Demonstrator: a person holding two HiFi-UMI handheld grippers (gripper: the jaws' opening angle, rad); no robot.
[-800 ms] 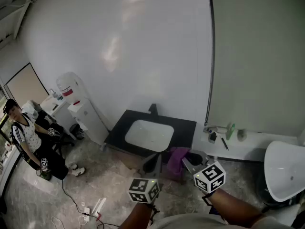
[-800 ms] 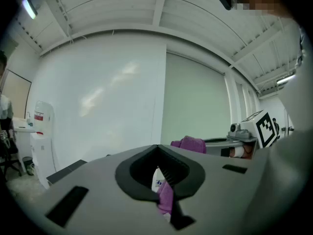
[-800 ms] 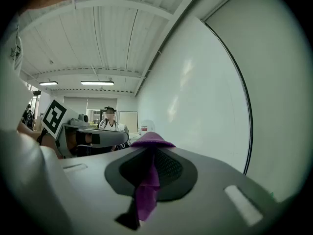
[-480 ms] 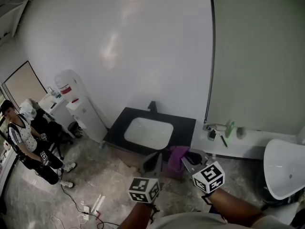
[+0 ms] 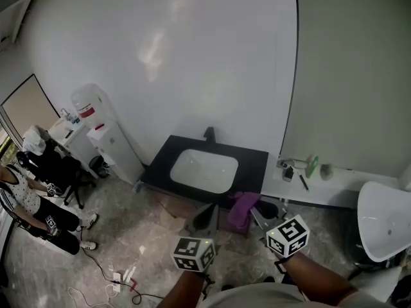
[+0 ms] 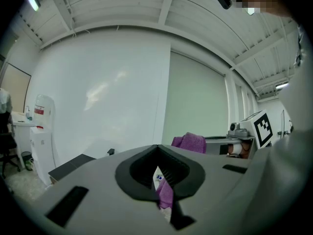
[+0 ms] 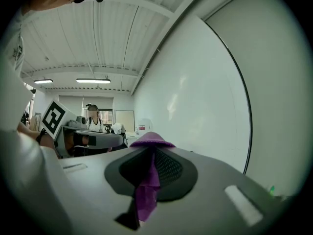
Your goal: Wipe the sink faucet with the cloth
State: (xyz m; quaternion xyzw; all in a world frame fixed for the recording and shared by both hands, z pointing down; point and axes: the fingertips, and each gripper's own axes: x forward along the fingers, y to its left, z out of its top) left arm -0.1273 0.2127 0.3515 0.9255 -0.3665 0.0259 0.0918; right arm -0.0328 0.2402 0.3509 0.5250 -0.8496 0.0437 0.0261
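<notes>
A black faucet point(image 5: 209, 134) stands at the back of a black counter point(image 5: 257, 165) that holds a white sink basin point(image 5: 203, 171). A purple cloth point(image 5: 243, 209) hangs in front of the counter, held between both grippers. My left gripper point(image 5: 205, 219) is shut on one edge of the cloth point(image 6: 165, 195), a white tag showing beside it. My right gripper point(image 5: 262, 216) is shut on the other part of the cloth point(image 7: 146, 185), which bunches over its jaws. Both grippers are well short of the faucet point(image 6: 111, 152).
A water dispenser point(image 5: 96, 124) stands left of the counter. A white shelf point(image 5: 321, 188) with a green bottle point(image 5: 311, 170) is to the right, then a white bowl point(image 5: 382, 220). A person point(image 5: 26, 204) stands at far left. Cables point(image 5: 122, 278) lie on the floor.
The person at the left has walked further left, toward the frame edge. The view has shifted a little, so the sink sits slightly right. Both grippers keep hold of the cloth.
</notes>
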